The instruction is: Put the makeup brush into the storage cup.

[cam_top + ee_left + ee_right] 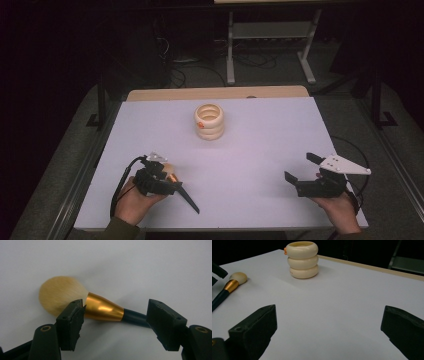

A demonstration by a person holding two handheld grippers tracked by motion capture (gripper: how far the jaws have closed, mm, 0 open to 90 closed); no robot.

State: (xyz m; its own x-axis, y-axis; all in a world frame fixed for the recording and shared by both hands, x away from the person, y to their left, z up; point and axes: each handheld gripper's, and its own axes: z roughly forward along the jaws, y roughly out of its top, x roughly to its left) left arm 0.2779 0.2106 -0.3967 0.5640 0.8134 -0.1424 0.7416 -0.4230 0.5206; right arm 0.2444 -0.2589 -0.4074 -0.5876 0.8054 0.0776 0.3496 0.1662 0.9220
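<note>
Black two-jaw tools (pixel 299 176) with grey three-cornered plates, trailing black cables, olive sleeve.

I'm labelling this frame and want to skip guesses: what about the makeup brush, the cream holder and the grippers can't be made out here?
- Makeup brush: handle end hidden behind the left gripper pad in the left gripper view, and cut off by the left edge in the right gripper view.
- Cream ringed holder: inside hidden by its own rim; the orange mark is too small to read.
- Right gripper: jaw tips cropped.
</note>
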